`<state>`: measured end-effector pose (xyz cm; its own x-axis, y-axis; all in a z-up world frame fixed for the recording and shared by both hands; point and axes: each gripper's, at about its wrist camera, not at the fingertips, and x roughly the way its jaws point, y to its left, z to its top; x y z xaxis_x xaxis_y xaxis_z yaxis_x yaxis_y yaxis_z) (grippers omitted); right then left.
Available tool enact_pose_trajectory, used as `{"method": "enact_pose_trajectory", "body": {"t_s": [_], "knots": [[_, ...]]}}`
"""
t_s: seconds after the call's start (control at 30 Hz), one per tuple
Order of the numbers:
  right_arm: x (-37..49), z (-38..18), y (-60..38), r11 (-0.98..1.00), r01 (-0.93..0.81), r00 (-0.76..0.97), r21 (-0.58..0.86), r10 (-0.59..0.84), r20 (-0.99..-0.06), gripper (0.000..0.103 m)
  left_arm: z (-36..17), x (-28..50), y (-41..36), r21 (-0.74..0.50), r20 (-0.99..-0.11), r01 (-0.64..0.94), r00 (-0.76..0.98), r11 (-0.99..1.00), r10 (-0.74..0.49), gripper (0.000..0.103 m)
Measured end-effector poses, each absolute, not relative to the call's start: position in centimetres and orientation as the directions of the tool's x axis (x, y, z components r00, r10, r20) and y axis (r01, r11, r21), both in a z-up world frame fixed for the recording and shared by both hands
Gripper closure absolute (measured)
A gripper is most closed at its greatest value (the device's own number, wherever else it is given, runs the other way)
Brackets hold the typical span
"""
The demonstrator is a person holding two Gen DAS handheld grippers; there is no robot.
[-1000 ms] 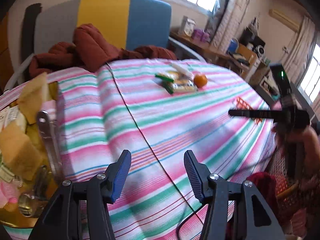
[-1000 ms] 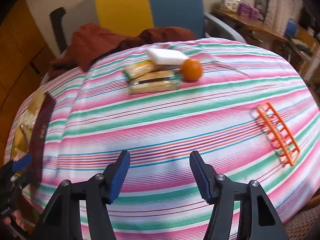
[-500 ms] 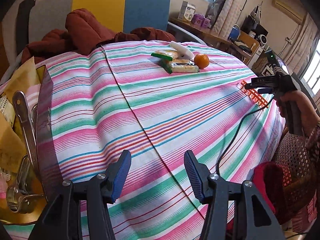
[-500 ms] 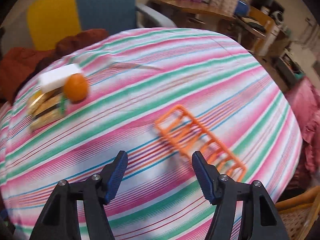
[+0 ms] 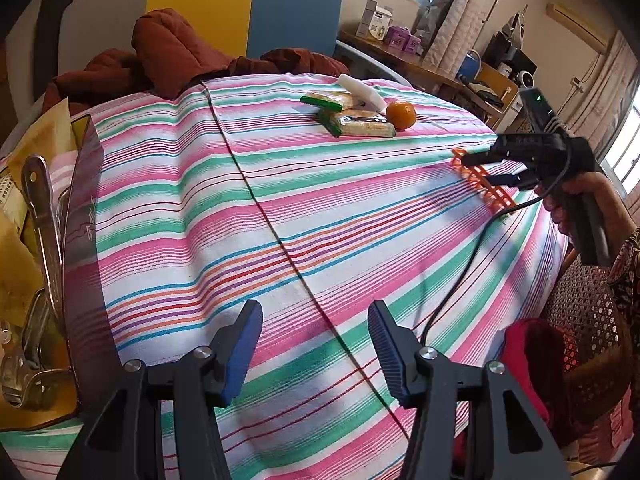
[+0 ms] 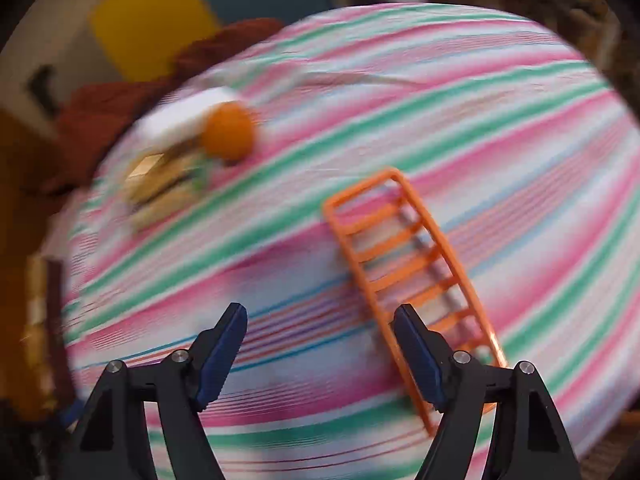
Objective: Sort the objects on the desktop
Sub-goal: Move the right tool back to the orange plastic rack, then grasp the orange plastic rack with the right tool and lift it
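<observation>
Now the right claw [image 6: 320,356] had swung over from the snack pile to the orange rack [image 6: 404,264] lying near the tabletop [image 5: 280,184] edge, jaws widening and empty, likely lining up a grab; the left claw [image 5: 316,344] hung half-apart, empty.

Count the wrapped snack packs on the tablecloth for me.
2. One snack pack lies beside the orange; the other snack pack sits just behind it, partly under a white block. More may be hidden beneath.
</observation>
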<state>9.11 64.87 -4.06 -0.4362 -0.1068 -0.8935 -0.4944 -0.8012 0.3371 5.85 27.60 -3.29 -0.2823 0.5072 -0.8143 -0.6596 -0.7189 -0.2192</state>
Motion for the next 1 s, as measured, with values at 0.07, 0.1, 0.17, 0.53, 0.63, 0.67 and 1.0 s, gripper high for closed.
{"method": "enact_pose_trajectory", "body": {"t_s": [0.07,0.1,0.17,0.53,0.63,0.67,1.0], "knots": [[8.7,-2.4,63.7,-0.828,-0.4,-0.517,0.392,-0.149,-0.843,0.027,-3.2,5.9,27.5,-0.219,-0.812,-0.657,-0.287,-0.721,0.508,0.047],[8.7,-1.5,63.2,-0.844,-0.393,-0.542,0.365,-0.109,-0.833,0.027,-3.3,5.9,27.4,-0.217,-0.812,-0.654,-0.292,-0.725,0.506,0.047],[9.2,-0.3,64.0,-0.86,-0.443,-0.55,0.253,0.038,-0.834,0.023,-3.4,5.9,27.4,-0.224,-0.814,-0.649,-0.286,-0.727,0.505,0.047],[8.5,-5.6,62.2,-0.874,-0.482,-0.278,0.06,0.087,-0.957,0.052,-2.9,5.5,30.9,-0.183,-0.812,-0.705,-0.284,-0.685,0.509,0.047],[8.2,-5.7,61.5,-0.889,-0.457,-0.242,-0.042,0.17,-0.955,0.053,-2.2,4.2,33.6,-0.17,-0.794,-0.73,-0.297,-0.662,0.53,0.047],[8.3,-5.7,61.6,-0.885,-0.462,-0.234,-0.061,0.188,-0.954,0.053,-2.0,3.6,34.8,-0.16,-0.789,-0.738,-0.304,-0.656,0.535,0.047],[9.0,-6.0,62.4,-0.865,-0.502,-0.244,0.001,0.141,-0.96,0.053,-4.5,-4.8,46.1,-0.086,-0.829,-0.745,-0.314,-0.661,0.463,0.047]]}}
